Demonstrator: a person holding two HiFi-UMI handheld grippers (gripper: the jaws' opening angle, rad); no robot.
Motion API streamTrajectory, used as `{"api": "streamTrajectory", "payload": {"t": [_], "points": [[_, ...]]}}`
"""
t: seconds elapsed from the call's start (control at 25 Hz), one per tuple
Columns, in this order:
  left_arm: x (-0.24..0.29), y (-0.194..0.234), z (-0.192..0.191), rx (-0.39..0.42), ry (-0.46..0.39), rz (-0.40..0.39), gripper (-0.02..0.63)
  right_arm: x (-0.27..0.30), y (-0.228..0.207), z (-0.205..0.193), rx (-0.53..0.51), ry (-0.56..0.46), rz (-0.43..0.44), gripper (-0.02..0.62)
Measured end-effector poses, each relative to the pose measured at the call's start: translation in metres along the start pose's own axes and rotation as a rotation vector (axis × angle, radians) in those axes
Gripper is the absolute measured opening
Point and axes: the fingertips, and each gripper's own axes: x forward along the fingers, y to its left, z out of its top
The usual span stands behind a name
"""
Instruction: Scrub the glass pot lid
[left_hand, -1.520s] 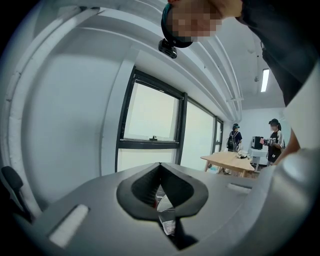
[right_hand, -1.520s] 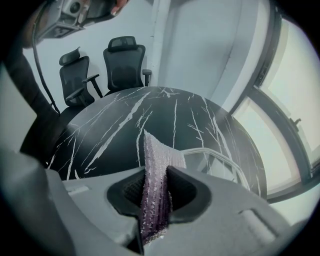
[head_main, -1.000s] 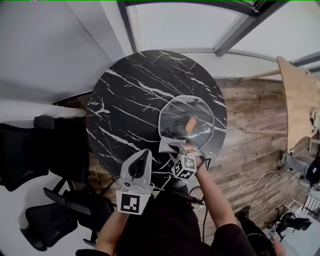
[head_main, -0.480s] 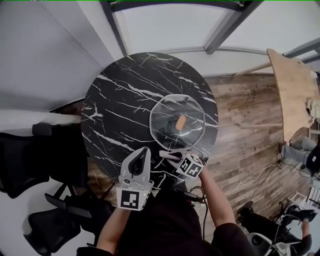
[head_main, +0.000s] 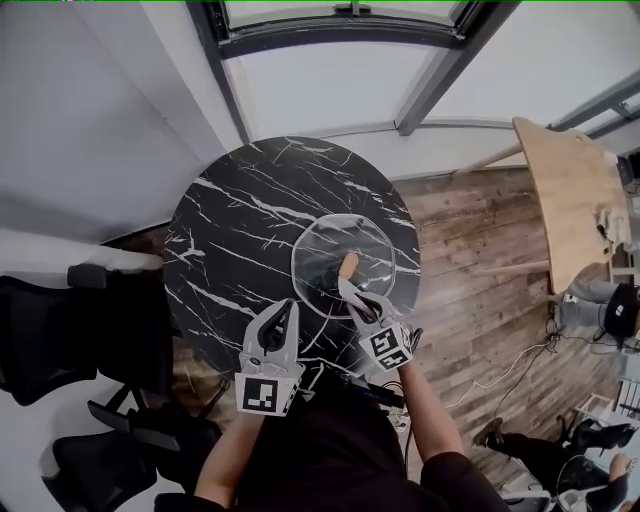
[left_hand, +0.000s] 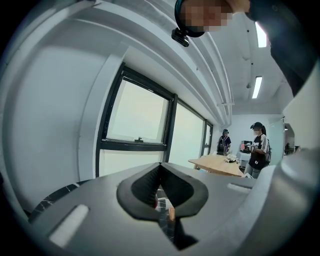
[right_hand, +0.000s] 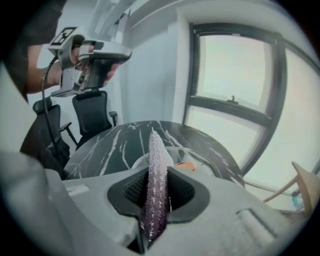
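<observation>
The glass pot lid (head_main: 325, 262) lies flat on the right half of the round black marble table (head_main: 230, 225), its orange knob (head_main: 348, 265) at the middle. My right gripper (head_main: 352, 290) is over the lid's near part, its tip close to the knob, shut on a sparkly silver-purple scrub pad (right_hand: 156, 165) that stands up between the jaws. Beyond the pad I see the lid (right_hand: 196, 156) and knob (right_hand: 186, 165). My left gripper (head_main: 283, 312) hovers at the table's near edge, left of the lid, shut with nothing in it (left_hand: 160, 167).
Black office chairs (head_main: 60, 330) crowd the table's left side. A wooden table (head_main: 565, 200) stands to the right across the plank floor (head_main: 470, 260). A window wall (head_main: 330, 90) runs behind. Two people (left_hand: 259, 150) stand far off by that wooden table.
My right gripper has moved with the pad from the lid's near rim inward toward the knob. The left gripper has stayed in about the same place.
</observation>
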Motion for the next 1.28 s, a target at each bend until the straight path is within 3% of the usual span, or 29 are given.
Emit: {"api": "streamTrajectory", "payload": {"t": [0.12, 0.28, 0.56, 0.76, 1.08, 1.16, 1.28], "points": [[0.002, 0.0, 0.002, 0.008, 0.003, 0.007, 0.003, 0.001, -0.036, 0.008, 0.035, -0.01, -0.114, 0.072], [0.004, 0.003, 0.003, -0.004, -0.007, 0.032, 0.003, 0.021, -0.068, 0.016, -0.063, 0.018, -0.195, 0.072], [0.002, 0.008, -0.001, 0.001, 0.015, 0.052, 0.003, 0.057, -0.074, 0.008, -0.188, 0.094, -0.181, 0.072], [0.0, 0.015, -0.002, -0.001, 0.017, 0.061, 0.003, 0.063, -0.067, -0.001, -0.222, 0.128, -0.181, 0.072], [-0.005, 0.021, -0.003, 0.011, 0.021, 0.055, 0.003, 0.063, -0.049, -0.008, -0.522, 0.202, -0.212, 0.074], [-0.008, 0.021, -0.003, 0.011, 0.018, 0.053, 0.003, 0.064, -0.039, -0.01, -0.521, 0.201, -0.194, 0.074], [-0.013, 0.022, -0.001, 0.007, 0.011, 0.051, 0.003, 0.065, -0.028, -0.013, -0.425, 0.186, -0.162, 0.074]]}}
